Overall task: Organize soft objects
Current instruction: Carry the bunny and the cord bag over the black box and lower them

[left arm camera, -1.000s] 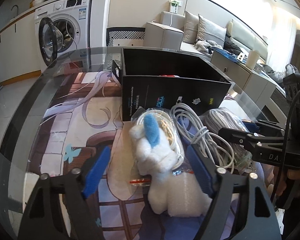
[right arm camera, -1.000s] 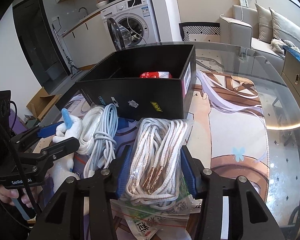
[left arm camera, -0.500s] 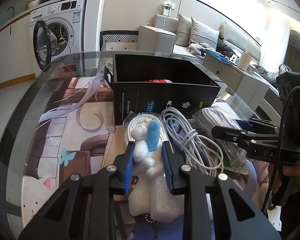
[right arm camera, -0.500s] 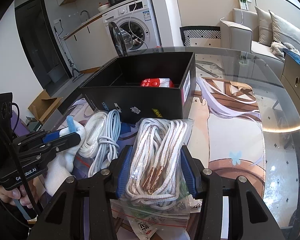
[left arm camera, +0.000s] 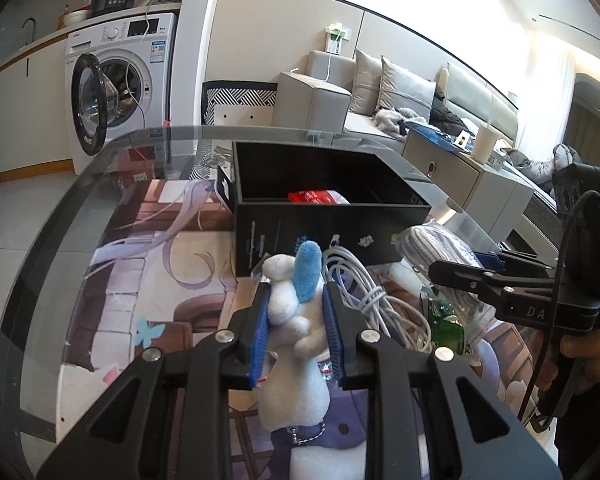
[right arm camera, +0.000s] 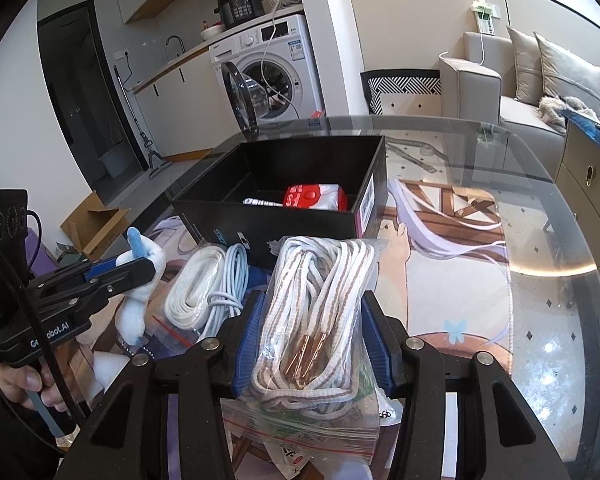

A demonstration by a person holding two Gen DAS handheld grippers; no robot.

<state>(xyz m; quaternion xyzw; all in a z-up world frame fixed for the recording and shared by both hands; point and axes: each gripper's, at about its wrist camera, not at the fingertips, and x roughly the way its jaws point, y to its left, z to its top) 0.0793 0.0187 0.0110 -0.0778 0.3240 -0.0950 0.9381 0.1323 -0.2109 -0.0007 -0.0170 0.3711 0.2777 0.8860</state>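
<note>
My left gripper (left arm camera: 296, 312) is shut on a white plush toy (left arm camera: 290, 300) with a blue ear and holds it lifted above the table; it also shows in the right wrist view (right arm camera: 140, 276). My right gripper (right arm camera: 314, 316) is shut on a clear bag of white and brown striped laces (right arm camera: 316, 316), also seen in the left wrist view (left arm camera: 440, 248). An open black box (left arm camera: 332, 216) stands just beyond both, with a red and white packet (right arm camera: 314, 198) inside.
A coil of white cable (right arm camera: 230, 280) and a roll of white flat lace (right arm camera: 194, 296) lie between the grippers on the glass table (right arm camera: 540, 280). More zip bags (right arm camera: 300, 432) lie under the right gripper. A washing machine (left arm camera: 116, 92) and sofa (left arm camera: 380, 92) stand beyond the table.
My left gripper closed on the plush toy and lifted it off the table toward the box. My right gripper stayed shut on the lace bag and rose slightly.
</note>
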